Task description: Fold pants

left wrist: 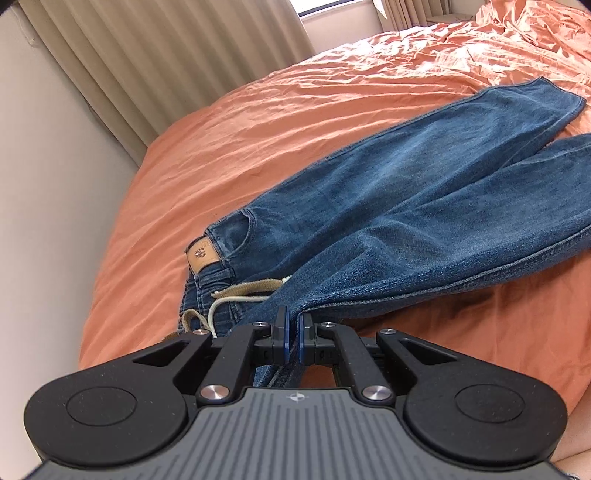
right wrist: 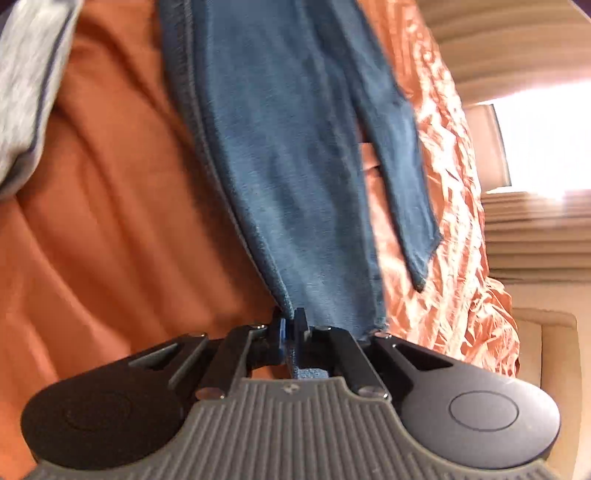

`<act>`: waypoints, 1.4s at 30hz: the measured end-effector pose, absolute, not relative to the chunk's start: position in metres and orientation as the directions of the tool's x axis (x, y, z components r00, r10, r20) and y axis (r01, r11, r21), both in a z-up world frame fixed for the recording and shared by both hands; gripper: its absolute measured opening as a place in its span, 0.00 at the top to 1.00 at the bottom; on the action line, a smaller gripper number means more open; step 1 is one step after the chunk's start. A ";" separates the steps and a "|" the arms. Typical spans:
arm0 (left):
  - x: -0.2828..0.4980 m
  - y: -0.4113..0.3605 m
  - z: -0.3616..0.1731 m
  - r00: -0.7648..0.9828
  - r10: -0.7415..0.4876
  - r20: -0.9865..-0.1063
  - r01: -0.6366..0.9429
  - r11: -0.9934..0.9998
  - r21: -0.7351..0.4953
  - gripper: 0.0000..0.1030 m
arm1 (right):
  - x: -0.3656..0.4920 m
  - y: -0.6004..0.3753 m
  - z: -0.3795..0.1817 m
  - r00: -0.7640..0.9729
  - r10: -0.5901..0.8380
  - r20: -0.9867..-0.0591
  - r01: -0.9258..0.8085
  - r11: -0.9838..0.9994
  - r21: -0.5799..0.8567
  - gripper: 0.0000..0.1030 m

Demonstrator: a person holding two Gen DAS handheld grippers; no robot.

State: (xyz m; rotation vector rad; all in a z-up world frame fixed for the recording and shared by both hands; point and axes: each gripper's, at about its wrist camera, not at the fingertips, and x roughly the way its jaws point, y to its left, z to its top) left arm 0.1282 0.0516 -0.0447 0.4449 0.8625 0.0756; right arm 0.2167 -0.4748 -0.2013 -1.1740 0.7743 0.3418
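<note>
Blue jeans (left wrist: 388, 206) lie on an orange bed sheet (left wrist: 258, 122), legs stretching to the far right, waistband with a tan leather patch (left wrist: 201, 256) and a beige drawstring (left wrist: 240, 295) near me. My left gripper (left wrist: 293, 325) is shut on a fold of denim at the waist end. In the right wrist view, my right gripper (right wrist: 291, 321) is shut on the edge of one jeans leg (right wrist: 295, 166), which hangs taut away from it. The other leg's hem (right wrist: 417, 229) lies to the right on the sheet.
A beige curtain (left wrist: 155, 55) and wall (left wrist: 44, 203) run along the bed's left side, with a window (left wrist: 332, 7) beyond. In the right wrist view a grey cloth (right wrist: 29, 81) is at the upper left, and curtains (right wrist: 524, 48) at the right.
</note>
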 end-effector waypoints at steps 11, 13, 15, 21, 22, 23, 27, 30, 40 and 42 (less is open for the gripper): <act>0.183 0.052 0.037 0.773 0.245 -0.585 0.086 0.873 0.479 0.96 | 0.348 -0.485 -0.055 0.827 -0.194 -0.528 -0.315 0.618 -0.720 1.00; 0.209 0.051 0.043 0.776 0.238 -0.583 0.104 0.864 0.492 0.96 | 0.382 -0.482 -0.050 0.814 -0.218 -0.539 -0.314 0.616 -0.723 1.00; 0.240 0.051 0.040 0.766 0.234 -0.599 0.126 0.859 0.496 0.96 | 0.423 -0.477 -0.052 0.789 -0.246 -0.563 -0.314 0.625 -0.714 1.00; 0.346 0.065 -0.019 0.654 0.248 -0.715 0.197 0.856 0.478 0.96 | 0.528 -0.450 -0.103 0.699 -0.308 -0.645 -0.334 0.657 -0.676 1.00; 0.362 0.068 -0.032 0.629 0.247 -0.737 0.207 0.861 0.465 0.96 | 0.542 -0.444 -0.118 0.688 -0.316 -0.653 -0.341 0.653 -0.676 1.00; 0.379 0.073 -0.047 0.603 0.245 -0.759 0.216 0.866 0.451 0.96 | 0.552 -0.438 -0.132 0.674 -0.321 -0.665 -0.352 0.652 -0.671 1.00; 0.427 0.086 -0.097 0.520 0.241 -0.819 0.249 0.875 0.416 0.96 | 0.601 -0.414 -0.186 0.614 -0.349 -0.708 -0.409 0.627 -0.663 1.00; 0.447 0.094 -0.126 0.479 0.234 -0.846 0.261 0.882 0.392 0.95 | 0.628 -0.407 -0.217 0.565 -0.372 -0.737 -0.451 0.608 -0.653 1.00; 0.459 0.105 -0.161 0.463 0.223 -0.858 0.236 0.902 0.362 0.74 | 0.654 -0.397 -0.263 0.509 -0.409 -0.757 -0.467 0.608 -0.642 0.90; 0.453 0.103 -0.152 0.522 0.250 -0.815 0.220 0.884 0.412 0.37 | 0.648 -0.399 -0.254 0.527 -0.420 -0.739 -0.432 0.616 -0.658 0.71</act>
